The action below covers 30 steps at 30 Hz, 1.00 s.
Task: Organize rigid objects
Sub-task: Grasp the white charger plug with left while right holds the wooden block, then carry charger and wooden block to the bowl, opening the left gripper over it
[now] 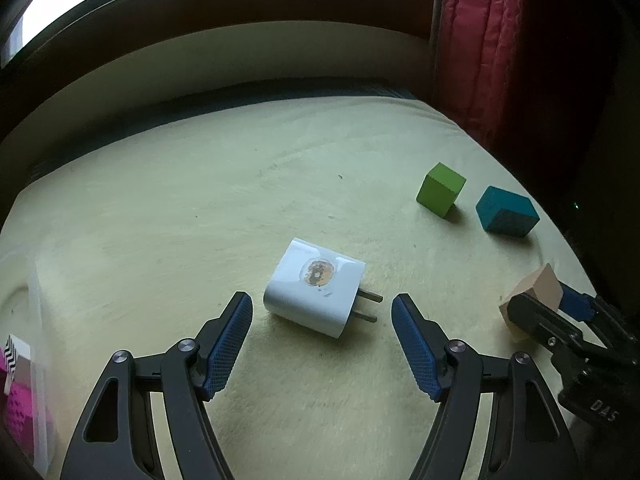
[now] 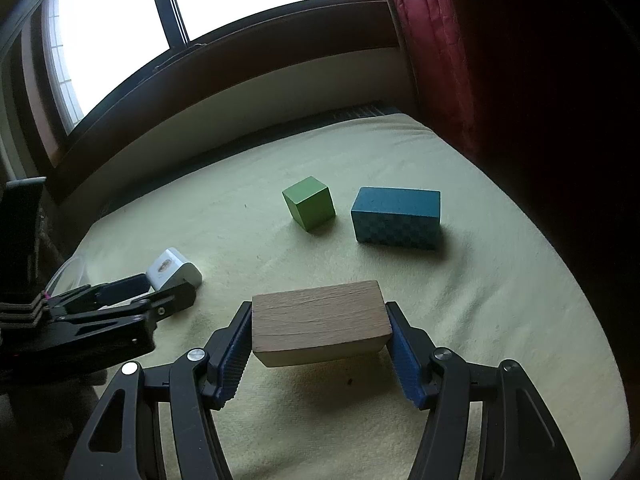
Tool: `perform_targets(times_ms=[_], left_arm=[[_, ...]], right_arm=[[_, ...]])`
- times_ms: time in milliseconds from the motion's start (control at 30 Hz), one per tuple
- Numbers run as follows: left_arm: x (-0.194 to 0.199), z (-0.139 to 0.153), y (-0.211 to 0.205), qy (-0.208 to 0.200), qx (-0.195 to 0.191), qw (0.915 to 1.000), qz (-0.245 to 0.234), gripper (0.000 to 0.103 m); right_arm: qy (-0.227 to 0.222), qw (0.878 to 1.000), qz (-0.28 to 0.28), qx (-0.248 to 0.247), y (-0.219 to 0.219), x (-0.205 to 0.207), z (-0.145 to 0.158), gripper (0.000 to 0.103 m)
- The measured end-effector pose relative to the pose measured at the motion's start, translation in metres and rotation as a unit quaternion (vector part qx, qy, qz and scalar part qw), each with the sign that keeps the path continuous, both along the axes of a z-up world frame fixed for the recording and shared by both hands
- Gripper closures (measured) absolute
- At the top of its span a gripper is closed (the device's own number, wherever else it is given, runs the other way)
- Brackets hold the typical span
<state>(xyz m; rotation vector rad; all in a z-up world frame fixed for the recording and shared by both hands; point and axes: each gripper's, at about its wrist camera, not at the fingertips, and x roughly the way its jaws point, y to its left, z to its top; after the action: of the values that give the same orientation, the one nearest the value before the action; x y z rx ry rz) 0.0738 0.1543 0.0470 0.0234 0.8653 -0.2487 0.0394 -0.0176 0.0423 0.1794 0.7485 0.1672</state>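
Note:
A white plug adapter (image 1: pixel 314 288) lies on the pale yellow cloth, prongs pointing right, just ahead of my left gripper (image 1: pixel 322 308), which is open with nothing between its fingers. My right gripper (image 2: pixel 319 320) is shut on a plain wooden block (image 2: pixel 320 322), held slightly above the cloth. That block (image 1: pixel 532 300) and the right gripper (image 1: pixel 556 312) also show at the right edge of the left wrist view. A green cube (image 2: pixel 309 208) and a teal block (image 2: pixel 397 217) rest farther back. The adapter (image 2: pixel 174 270) and the left gripper (image 2: pixel 160 294) appear at left in the right wrist view.
A clear plastic box (image 1: pixel 38 360) with pink and patterned items stands at the left edge of the cloth. A red curtain (image 1: pixel 476 40) hangs at the back right. A wooden window ledge (image 2: pixel 240 60) runs along the far side of the cloth.

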Motion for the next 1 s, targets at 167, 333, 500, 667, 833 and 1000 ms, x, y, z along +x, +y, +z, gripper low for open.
perform_targets(times_ms=[167,333,500,667,833,1000], left_arm=[[0.01,-0.008,-0.001,0.013,0.004,0.9999,0.002,0.03],[0.013,-0.007,-0.004,0.007,0.001,1.0,-0.004,0.039],[0.009,-0.01,-0.003,0.0,-0.001,1.0,-0.005,0.039],[0.003,-0.01,-0.001,0.0,-0.008,1.0,-0.004,0.039],[-0.005,-0.006,0.002,-0.007,-0.002,1.0,0.0,0.039],[-0.014,0.001,0.006,-0.021,0.006,0.9997,0.008,0.039]], right_arm=[[0.0,1.0,-0.001,0.0,0.001,-0.001,0.0,0.037],[0.005,1.0,0.002,0.002,0.001,0.001,-0.001,0.037],[0.006,1.0,0.0,0.005,0.001,0.001,-0.001,0.037],[0.005,1.0,0.0,0.008,-0.001,0.001,-0.001,0.037],[0.005,1.0,-0.001,0.012,-0.003,0.002,-0.001,0.037],[0.004,1.0,-0.006,0.014,-0.004,0.001,-0.001,0.037]])
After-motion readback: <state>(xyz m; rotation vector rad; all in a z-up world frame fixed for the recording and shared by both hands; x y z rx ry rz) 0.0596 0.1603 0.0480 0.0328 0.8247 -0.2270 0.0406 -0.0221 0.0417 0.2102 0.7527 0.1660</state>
